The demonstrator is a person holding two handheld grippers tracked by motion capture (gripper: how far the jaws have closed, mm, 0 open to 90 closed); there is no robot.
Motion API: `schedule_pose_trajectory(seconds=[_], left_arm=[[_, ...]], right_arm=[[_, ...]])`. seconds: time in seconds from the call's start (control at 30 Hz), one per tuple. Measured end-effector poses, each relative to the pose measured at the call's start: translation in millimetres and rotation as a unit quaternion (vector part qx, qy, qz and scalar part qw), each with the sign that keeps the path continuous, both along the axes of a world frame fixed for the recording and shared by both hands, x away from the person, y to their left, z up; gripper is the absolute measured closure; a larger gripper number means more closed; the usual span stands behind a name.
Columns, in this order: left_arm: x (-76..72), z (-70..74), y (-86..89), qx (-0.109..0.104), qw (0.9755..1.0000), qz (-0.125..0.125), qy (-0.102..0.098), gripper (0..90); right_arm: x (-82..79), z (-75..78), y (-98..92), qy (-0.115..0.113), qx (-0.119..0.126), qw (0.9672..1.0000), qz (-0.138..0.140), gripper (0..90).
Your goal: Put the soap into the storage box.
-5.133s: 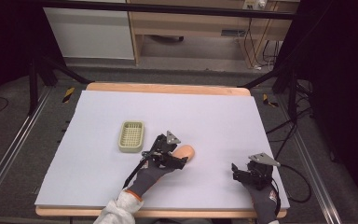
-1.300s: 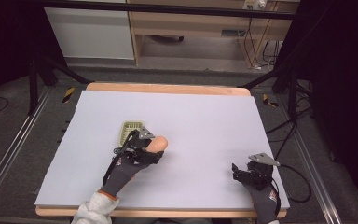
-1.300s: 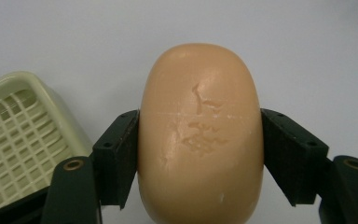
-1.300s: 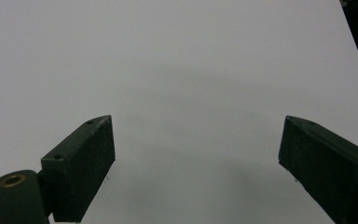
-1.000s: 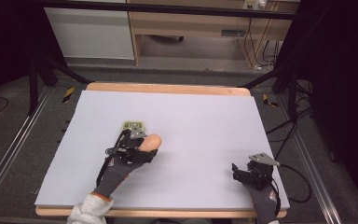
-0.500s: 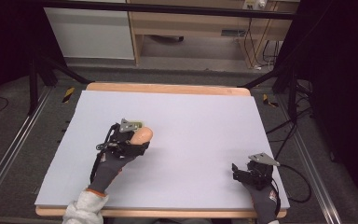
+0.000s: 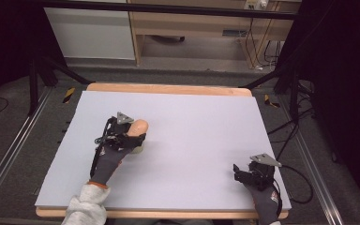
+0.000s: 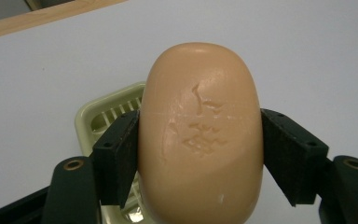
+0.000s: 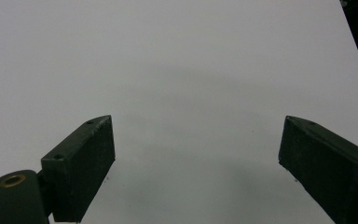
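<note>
Tan soap bar (image 8: 200, 135), oval, stamped face up, gripped between jaws of left gripper (image 8: 200, 161), directly above pale green slatted soap dish (image 8: 103, 120) on left half of white table (image 7: 201, 122). Right gripper (image 9: 196, 163) at near right corner, jaws spread wide, nothing between.

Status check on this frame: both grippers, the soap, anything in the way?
Left hand-held gripper shut on soap bar, above soap dish. Right hand-held gripper open. No obstruction seen.

Right claw (image 9: 196, 163), jaws wide apart, over the bare white table surface (image 9: 177, 60)
</note>
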State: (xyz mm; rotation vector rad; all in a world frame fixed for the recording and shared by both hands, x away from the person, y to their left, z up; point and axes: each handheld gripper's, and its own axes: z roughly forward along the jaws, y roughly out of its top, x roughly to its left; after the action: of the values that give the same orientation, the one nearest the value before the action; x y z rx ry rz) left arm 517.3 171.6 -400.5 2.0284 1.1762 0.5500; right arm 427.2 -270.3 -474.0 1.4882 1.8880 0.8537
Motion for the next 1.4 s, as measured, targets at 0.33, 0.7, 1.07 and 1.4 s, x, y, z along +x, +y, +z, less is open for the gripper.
schedule_pose_trajectory(seconds=[0.33,0.7,1.07,1.4], left_arm=[[12.6,-8.3,5.5,0.002,0.9997,0.023,0.008,31.4],[27.2,-23.9,9.5,0.005,0.9988,0.043,0.021,31.4],[31.3,-37.6,12.5,0.007,0.9977,0.061,0.031,31.4],[32.3,-43.9,13.9,0.007,0.9970,0.067,0.038,31.4]], right_arm=[[0.0,-0.1,0.1,0.000,0.001,1.0000,0.001,10.9],[0.3,-0.4,0.0,0.000,0.002,1.0000,0.002,10.8],[0.2,-0.3,0.2,0.001,0.003,1.0000,0.000,10.9],[0.2,-0.3,0.0,0.001,0.002,1.0000,0.002,10.9]])
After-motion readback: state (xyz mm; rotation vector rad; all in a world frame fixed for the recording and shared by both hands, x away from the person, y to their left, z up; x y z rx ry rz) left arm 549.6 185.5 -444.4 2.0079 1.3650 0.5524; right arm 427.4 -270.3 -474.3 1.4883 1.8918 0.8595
